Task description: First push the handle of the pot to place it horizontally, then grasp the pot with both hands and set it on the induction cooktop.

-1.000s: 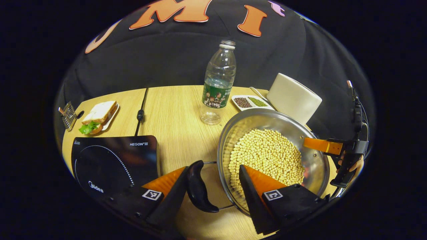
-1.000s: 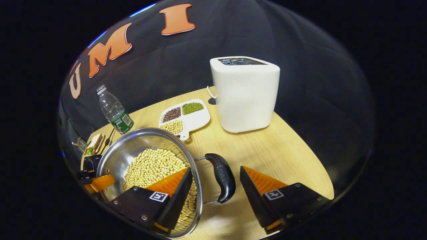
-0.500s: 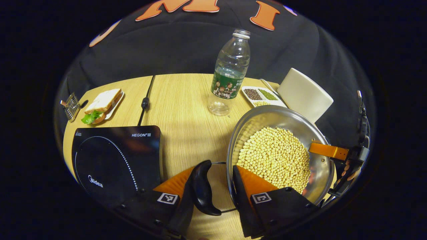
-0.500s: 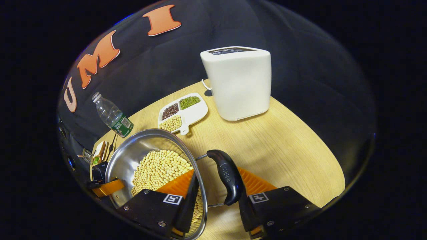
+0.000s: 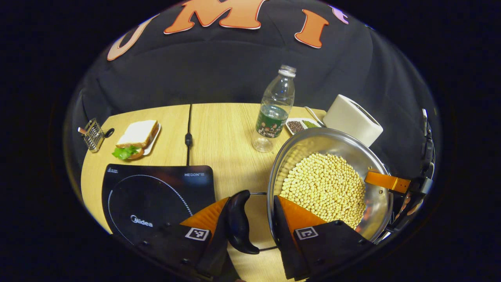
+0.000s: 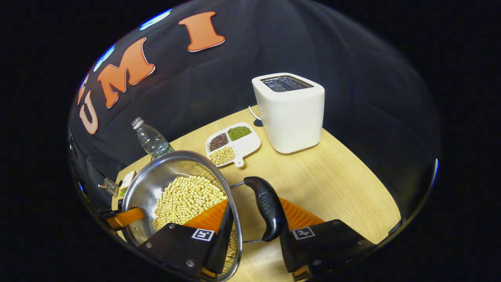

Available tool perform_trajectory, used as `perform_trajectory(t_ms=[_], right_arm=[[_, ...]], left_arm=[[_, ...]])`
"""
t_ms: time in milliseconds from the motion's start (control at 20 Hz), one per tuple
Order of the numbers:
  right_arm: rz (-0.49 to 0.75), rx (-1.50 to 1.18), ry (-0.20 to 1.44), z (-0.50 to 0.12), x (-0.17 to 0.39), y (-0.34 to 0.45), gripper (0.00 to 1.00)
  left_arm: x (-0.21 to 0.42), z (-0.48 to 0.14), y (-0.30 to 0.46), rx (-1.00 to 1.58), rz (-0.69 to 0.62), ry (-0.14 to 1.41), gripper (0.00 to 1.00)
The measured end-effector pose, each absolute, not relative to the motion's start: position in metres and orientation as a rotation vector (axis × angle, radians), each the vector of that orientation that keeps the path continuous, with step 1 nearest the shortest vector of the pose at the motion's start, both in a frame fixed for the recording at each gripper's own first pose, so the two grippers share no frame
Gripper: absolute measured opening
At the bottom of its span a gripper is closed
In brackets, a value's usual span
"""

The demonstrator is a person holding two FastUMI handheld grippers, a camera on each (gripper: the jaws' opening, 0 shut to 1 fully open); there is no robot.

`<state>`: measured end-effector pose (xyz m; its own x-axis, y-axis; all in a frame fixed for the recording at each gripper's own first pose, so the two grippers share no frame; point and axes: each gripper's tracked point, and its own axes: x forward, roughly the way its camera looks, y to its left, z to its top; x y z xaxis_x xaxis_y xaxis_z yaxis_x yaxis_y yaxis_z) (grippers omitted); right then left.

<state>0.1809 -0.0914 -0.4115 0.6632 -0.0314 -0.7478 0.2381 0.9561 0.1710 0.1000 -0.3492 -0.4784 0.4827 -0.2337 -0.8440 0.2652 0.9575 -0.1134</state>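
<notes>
Both grippers are clamped now: the left gripper [image 5: 252,223] is closed across the pot's near rim and its black handle [image 5: 238,222], one finger outside the handle, the other inside the bowl against the wall. The right gripper [image 6: 254,231] is seen doing the same on the opposite handle [image 6: 266,208], with one finger over the beans and one beyond the handle.

The pot [image 5: 375,164], a wide steel bowl heaped with pale soybeans [image 5: 325,188], is held just right of the induction cooktop [image 5: 156,196], whose black glass lies beside the left gripper's outer finger. It appears to be raised off the table [image 5: 223,133], though contact underneath is hidden.

Handling is judged as heavy and loose: the load of beans can shift and roll out if the rim is tipped, and polished steel is slippery. The two wire-mounted handles are the right hold, but they may swivel, so level, matched lifting is called for. The cooktop's glass should be met gently.

Against half a second ago, the grip is unchanged on both sides. Compared with a second ago, the fingers, then spread wide around each handle, have been drawn in tight. The bottle [image 5: 274,109], toaster [image 6: 289,111] and sectioned dish [image 6: 233,141] are seen smaller and farther off, suggesting that the pot has been raised.
</notes>
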Motion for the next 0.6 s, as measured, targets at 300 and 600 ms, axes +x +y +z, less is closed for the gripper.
perform_trajectory(t_ms=[300,600], right_arm=[[-0.129,0.251,0.795,-0.375,0.180,-0.049,0.58],[-0.073,0.261,0.799,-0.367,0.180,0.018,0.58]], left_arm=[[0.106,-0.440,-0.307,0.017,-0.278,0.970,0.65],[0.099,-0.392,-0.253,0.008,-0.215,0.946,0.65]])
